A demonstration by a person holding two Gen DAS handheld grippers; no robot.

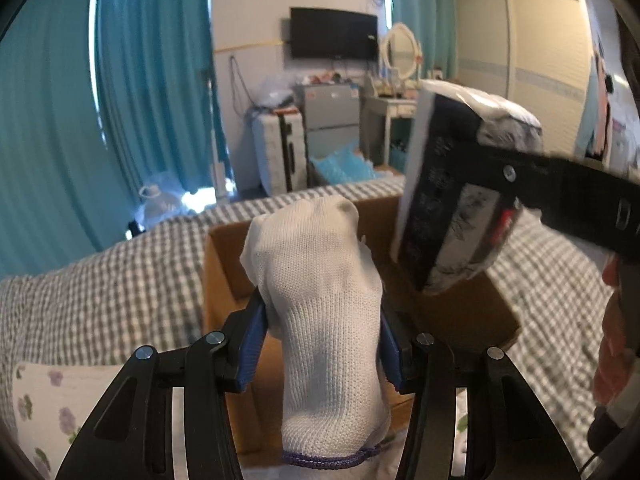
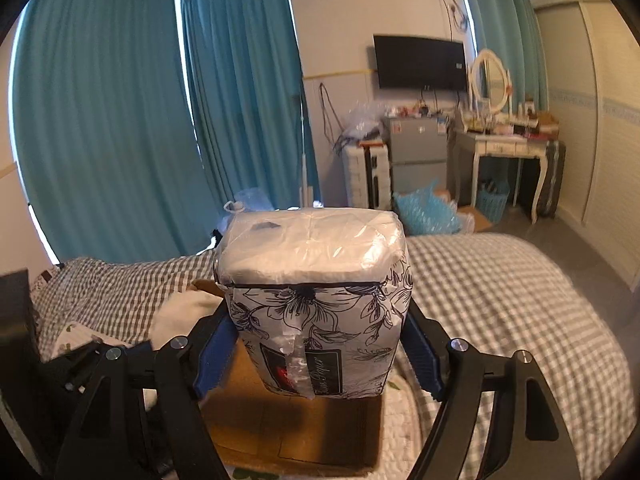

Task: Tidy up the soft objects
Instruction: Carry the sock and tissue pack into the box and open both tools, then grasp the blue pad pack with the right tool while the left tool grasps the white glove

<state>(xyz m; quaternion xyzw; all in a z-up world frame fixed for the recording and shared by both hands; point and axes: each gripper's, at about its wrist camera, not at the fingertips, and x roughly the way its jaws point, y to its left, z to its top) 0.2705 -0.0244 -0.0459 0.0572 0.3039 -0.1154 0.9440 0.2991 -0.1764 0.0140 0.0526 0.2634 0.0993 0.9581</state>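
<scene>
My left gripper [image 1: 320, 340] is shut on a white knitted glove [image 1: 320, 300] with a blue cuff, held upright above an open cardboard box [image 1: 228, 256] on the bed. My right gripper [image 2: 320, 340] is shut on a tissue pack [image 2: 316, 292] wrapped in floral black-and-white plastic, held over the same box [image 2: 296, 428]. In the left wrist view the tissue pack [image 1: 448, 184] and the right gripper's finger [image 1: 560, 188] hang to the right above the box. The glove [image 2: 180, 312] shows at the left in the right wrist view.
The box sits on a bed with a grey checked cover [image 2: 500, 304]. A floral white pillow [image 1: 52, 408] lies at lower left. Teal curtains [image 2: 120, 120], a small fridge [image 2: 416, 152], a dressing table [image 2: 504, 148] and a wardrobe [image 1: 528, 48] stand beyond the bed.
</scene>
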